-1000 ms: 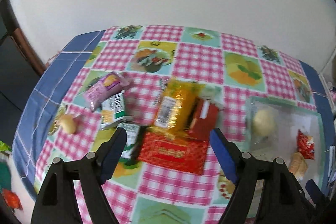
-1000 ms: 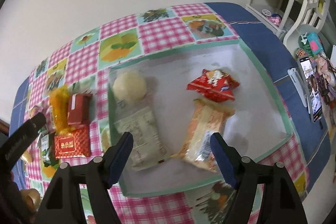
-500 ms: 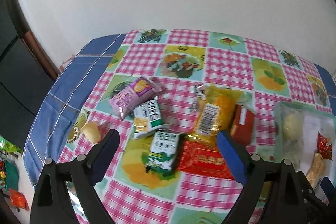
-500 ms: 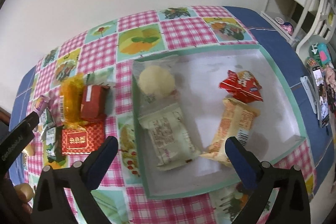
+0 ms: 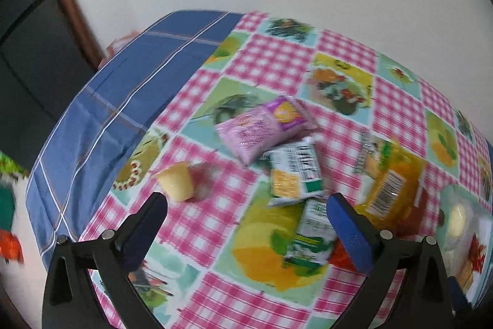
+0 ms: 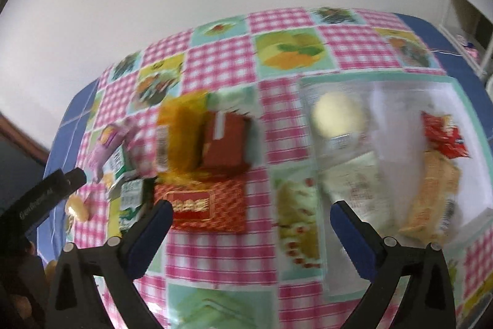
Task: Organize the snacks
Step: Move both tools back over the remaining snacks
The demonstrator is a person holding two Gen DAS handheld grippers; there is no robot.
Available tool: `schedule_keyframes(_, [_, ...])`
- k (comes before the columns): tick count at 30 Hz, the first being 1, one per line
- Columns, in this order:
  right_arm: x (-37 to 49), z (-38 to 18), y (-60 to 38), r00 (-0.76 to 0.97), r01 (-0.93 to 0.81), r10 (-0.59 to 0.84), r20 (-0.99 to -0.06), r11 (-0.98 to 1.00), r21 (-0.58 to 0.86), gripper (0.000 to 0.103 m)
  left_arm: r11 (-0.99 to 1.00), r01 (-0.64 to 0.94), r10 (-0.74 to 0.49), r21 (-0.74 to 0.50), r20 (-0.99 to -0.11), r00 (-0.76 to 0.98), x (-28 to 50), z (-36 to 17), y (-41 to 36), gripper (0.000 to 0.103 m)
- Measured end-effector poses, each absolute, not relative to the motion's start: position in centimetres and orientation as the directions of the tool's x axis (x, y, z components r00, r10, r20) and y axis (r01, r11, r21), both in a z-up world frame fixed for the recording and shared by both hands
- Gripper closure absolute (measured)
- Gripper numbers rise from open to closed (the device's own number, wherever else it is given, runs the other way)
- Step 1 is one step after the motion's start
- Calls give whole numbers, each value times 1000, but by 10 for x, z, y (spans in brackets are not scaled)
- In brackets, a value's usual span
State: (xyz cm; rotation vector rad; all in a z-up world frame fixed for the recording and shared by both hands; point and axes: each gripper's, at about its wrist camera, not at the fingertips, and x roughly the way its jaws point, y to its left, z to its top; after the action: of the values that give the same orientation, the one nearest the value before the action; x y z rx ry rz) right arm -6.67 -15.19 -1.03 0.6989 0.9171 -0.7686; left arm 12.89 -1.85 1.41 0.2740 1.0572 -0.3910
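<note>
Left hand-held gripper (image 5: 246, 202): jaws opening, nothing between them, above a pink packet (image 5: 263, 125) and green-white packets (image 5: 294, 172) on the bench (image 5: 271, 61). Right hand-held gripper (image 6: 251, 210): spread wide, empty, beside the tray (image 6: 471, 101) containing four snacks.

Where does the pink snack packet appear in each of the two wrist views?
Left wrist view: the pink snack packet lies near the centre, above the green-and-white packet.
Right wrist view: it lies at the left edge, blurred.
Shared landmark: the yellow-orange packet.
</note>
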Motion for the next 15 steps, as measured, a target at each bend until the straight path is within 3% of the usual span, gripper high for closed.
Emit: schedule_keyframes(15, [-19,-56,-158,350,751,-140,-926,633,188,0,910,414,-149,10,-925,351,152,-11,-3,0])
